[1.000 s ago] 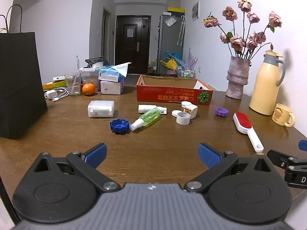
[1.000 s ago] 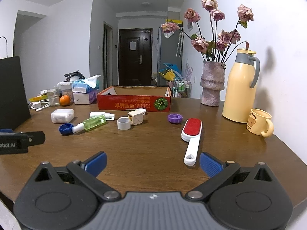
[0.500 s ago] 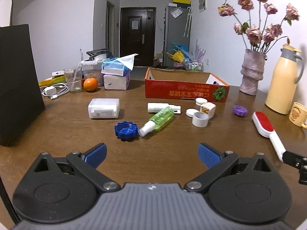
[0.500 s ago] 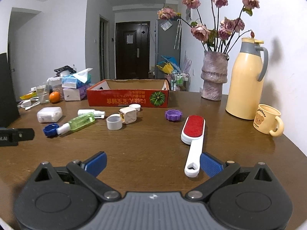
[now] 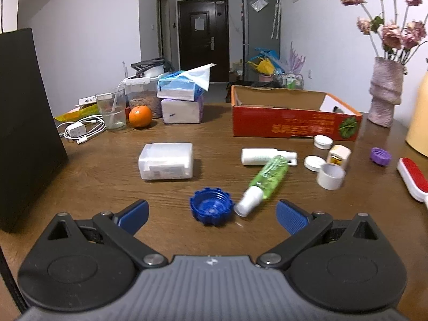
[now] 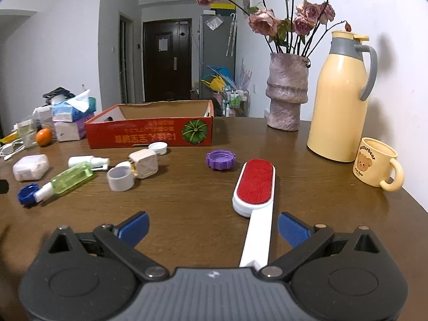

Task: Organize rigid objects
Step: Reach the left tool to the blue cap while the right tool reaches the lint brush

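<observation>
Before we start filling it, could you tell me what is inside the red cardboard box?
The red cardboard box shows bare brown inner walls; its front wall hides the floor, so any contents cannot be seen.

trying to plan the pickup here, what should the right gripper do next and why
Probably ease the right gripper forward and right, then close on the lint brush. Its jaws are open and empty, and the white handle already lies between the fingers, nearer the right one.

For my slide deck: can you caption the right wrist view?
Open right gripper poised over the white handle of a red lint brush on a cluttered wooden table.
</observation>
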{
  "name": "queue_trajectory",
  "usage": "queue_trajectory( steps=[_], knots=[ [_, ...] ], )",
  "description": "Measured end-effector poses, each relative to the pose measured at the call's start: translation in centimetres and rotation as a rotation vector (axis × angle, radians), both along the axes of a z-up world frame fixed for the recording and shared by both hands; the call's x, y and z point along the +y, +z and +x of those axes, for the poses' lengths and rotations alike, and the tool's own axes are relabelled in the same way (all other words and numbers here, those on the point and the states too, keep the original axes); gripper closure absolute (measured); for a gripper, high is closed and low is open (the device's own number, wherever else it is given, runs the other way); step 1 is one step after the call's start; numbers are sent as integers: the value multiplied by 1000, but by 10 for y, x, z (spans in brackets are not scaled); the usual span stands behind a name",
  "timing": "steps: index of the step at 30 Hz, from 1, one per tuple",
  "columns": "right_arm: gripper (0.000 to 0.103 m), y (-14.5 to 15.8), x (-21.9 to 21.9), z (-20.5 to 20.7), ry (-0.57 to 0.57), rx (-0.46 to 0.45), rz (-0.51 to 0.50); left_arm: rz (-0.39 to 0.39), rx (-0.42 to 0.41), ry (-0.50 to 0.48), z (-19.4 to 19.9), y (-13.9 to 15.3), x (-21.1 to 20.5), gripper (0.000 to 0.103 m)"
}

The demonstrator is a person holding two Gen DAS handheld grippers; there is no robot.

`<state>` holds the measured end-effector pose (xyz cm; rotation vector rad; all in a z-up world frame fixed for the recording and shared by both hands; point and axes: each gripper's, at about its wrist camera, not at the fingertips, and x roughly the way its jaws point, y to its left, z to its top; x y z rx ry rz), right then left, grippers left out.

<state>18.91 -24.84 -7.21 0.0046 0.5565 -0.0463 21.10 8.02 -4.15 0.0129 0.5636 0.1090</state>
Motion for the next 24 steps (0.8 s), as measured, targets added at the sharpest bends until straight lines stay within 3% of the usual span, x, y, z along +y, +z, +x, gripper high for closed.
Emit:
queue_trajectory(
  steps=[11, 17, 20, 24],
  knots=[
    [0, 1, -14, 40, -83, -26, -36, -1, 115, 27, 49, -36, 30, 0],
    [0, 1, -19, 57, -116, 0, -67, 2, 130, 9, 64, -49, 30, 1],
    [0, -1, -21, 63, -128, 13, -79, 4, 133, 1, 72, -53, 29, 4],
    [0, -6, -27, 72, -146, 38, -78, -12, 140, -12, 80, -56, 28, 18]
  ],
)
